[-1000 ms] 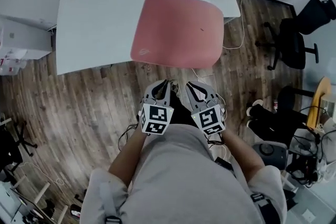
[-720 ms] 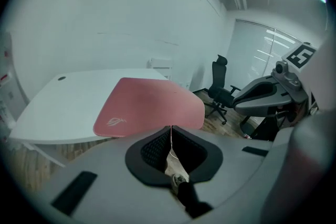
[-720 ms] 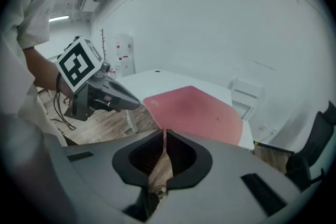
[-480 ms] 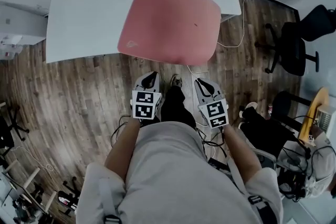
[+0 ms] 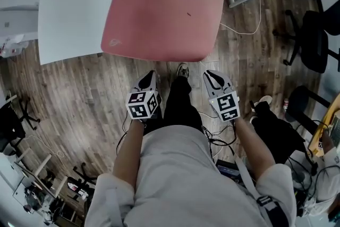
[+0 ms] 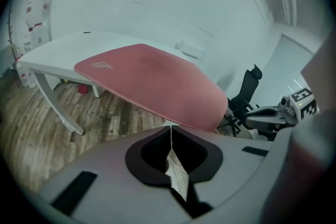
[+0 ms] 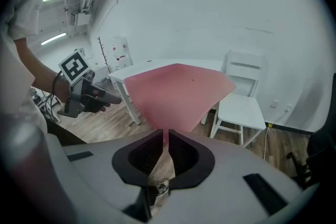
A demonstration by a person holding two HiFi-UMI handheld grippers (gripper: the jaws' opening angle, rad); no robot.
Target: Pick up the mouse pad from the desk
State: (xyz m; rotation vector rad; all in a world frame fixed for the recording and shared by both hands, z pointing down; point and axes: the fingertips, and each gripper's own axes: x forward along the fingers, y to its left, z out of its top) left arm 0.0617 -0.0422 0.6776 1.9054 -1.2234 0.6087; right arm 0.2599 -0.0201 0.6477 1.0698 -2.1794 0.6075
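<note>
A large pink mouse pad (image 5: 162,10) lies on the white desk (image 5: 69,18), and its near edge hangs over the desk's front. My left gripper (image 5: 151,77) and right gripper (image 5: 211,75) are held low in front of the person's body, below the desk edge and apart from the pad. Both are shut with nothing between the jaws. In the left gripper view the pad (image 6: 152,84) lies ahead, above the shut gripper (image 6: 170,126). The right gripper view shows the pad (image 7: 178,92) straight ahead of the shut gripper (image 7: 166,134), with the left gripper (image 7: 86,97) off to the left.
A white chair (image 7: 241,107) stands by the desk's right end. Black office chairs (image 5: 313,34) sit at the right, a white cable (image 5: 249,29) runs across the wooden floor, and more cables and gear lie at the lower right (image 5: 313,167).
Both grippers have dropped lower and spread apart to either side of the person's legs. The left one has rolled. The pad now sits larger and higher in the head view.
</note>
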